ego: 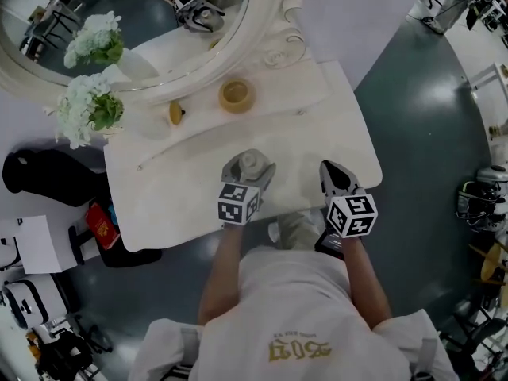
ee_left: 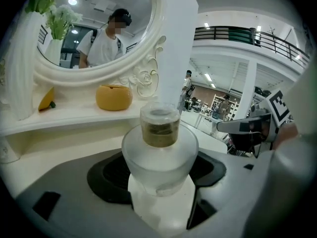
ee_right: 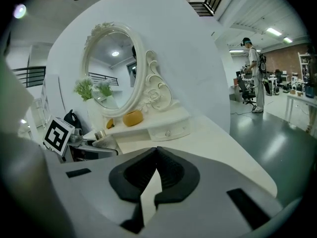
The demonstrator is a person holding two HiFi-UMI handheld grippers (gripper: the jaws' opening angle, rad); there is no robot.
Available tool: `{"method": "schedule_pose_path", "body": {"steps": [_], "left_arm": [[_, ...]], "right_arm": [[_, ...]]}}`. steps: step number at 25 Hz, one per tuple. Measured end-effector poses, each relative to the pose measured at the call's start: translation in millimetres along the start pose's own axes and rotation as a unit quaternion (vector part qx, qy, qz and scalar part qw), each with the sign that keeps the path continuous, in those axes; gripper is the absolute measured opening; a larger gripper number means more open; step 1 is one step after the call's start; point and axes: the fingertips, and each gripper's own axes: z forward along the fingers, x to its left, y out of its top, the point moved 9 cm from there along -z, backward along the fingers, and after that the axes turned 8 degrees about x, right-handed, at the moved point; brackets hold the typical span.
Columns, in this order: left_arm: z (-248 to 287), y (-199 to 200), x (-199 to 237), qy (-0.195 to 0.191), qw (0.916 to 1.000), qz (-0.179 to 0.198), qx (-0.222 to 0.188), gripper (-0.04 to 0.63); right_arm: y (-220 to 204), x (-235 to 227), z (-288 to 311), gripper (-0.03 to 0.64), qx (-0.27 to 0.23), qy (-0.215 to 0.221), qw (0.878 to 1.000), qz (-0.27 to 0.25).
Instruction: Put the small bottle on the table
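Note:
The small bottle, frosted glass with a clear cap over a golden collar, stands upright between the jaws of my left gripper. The dark pads press on both its sides. In the head view the bottle and left gripper are over the white dressing table, near its front edge. Whether the bottle's base touches the tabletop I cannot tell. My right gripper hovers to the right of it over the table, its jaws shut with nothing in them.
A round yellow jar and a small yellow object sit on the raised shelf under the oval mirror. White flowers stand at the back left. A black bag lies on the floor to the left.

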Motion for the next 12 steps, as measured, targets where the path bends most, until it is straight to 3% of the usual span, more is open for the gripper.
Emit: {"method": "schedule_pose_path", "body": {"steps": [7, 12], "left_arm": [[28.8, -13.8, -2.8, 0.0, 0.9993, 0.01, 0.037, 0.347], [43.1, -17.6, -1.9, 0.001, 0.999, 0.007, 0.045, 0.347]], "right_arm": [[-5.0, -10.0, 10.3, 0.012, 0.003, 0.031, 0.999, -0.013], [-7.7, -18.6, 20.8, 0.012, 0.024, 0.026, 0.999, -0.024]]}}
